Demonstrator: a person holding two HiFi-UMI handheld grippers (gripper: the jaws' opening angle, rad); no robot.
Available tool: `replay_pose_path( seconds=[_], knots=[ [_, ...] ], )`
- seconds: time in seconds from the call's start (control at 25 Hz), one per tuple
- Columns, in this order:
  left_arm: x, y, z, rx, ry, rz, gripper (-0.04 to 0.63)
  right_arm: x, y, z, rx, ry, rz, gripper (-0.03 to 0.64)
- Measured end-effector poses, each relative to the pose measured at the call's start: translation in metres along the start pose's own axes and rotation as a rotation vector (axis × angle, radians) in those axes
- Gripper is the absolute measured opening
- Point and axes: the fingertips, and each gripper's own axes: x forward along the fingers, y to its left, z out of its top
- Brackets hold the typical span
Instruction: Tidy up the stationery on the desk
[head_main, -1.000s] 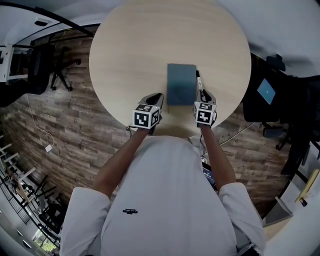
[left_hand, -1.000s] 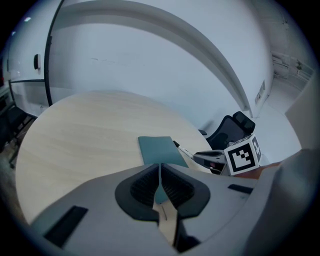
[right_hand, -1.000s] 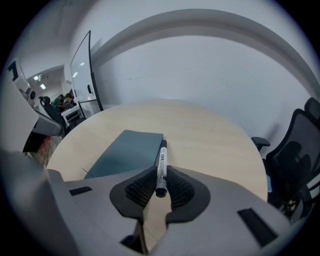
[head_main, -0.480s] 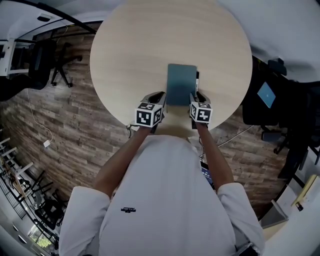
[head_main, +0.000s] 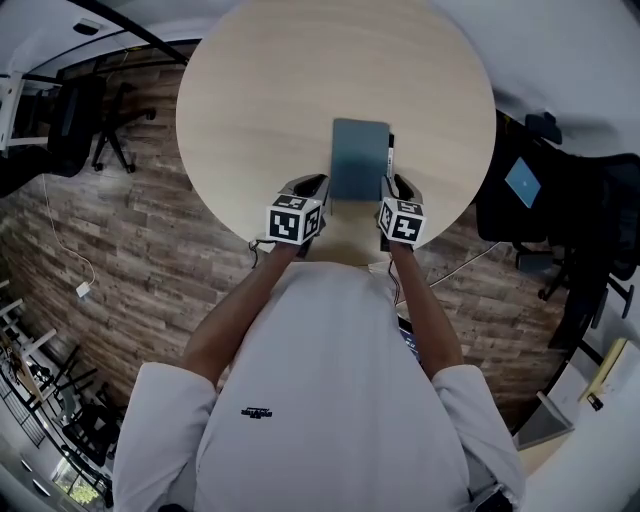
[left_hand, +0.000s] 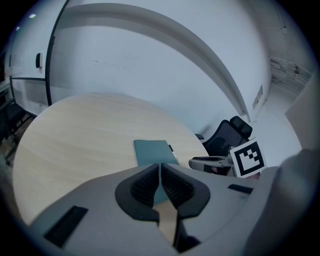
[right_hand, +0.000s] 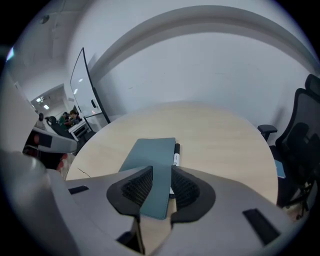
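Observation:
A teal notebook (head_main: 360, 160) lies flat on the round wooden table (head_main: 270, 90), toward its near side. A black-and-white marker (head_main: 390, 152) lies along the notebook's right edge. My left gripper (head_main: 311, 184) hovers by the notebook's near left corner, its jaws shut on nothing. My right gripper (head_main: 390, 186) stands open at the near right corner, just short of the marker. In the right gripper view the notebook (right_hand: 150, 155) and the marker (right_hand: 176, 154) show beyond the open gripper (right_hand: 161, 182). The left gripper view has the notebook (left_hand: 154, 151) past the shut gripper (left_hand: 160, 172).
Dark office chairs stand off the table's left (head_main: 85, 120) and right (head_main: 545, 190) sides on a wood-plank floor. One chair (left_hand: 227, 135) is behind the table's far edge in the left gripper view. A whiteboard (right_hand: 87, 90) stands far left in the right gripper view.
My right gripper has drawn back from the marker's near end and shifted left toward the notebook's near right corner. The marker and the notebook stay put. The left gripper has barely moved.

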Motion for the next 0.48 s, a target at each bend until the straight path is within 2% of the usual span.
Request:
replay_pose_path(
  seconds=[0.16,0.48],
  knots=[
    [-0.015,0.001,0.001,0.052,-0.023,0.0,0.032,-0.021,0.017,0.016,-0.004,-0.049,0.0,0.129],
    [-0.046,-0.011,0.013,0.045,-0.087,-0.06,0.032,-0.065,0.061,0.04,-0.004,-0.118,0.056,0.117]
  ],
)
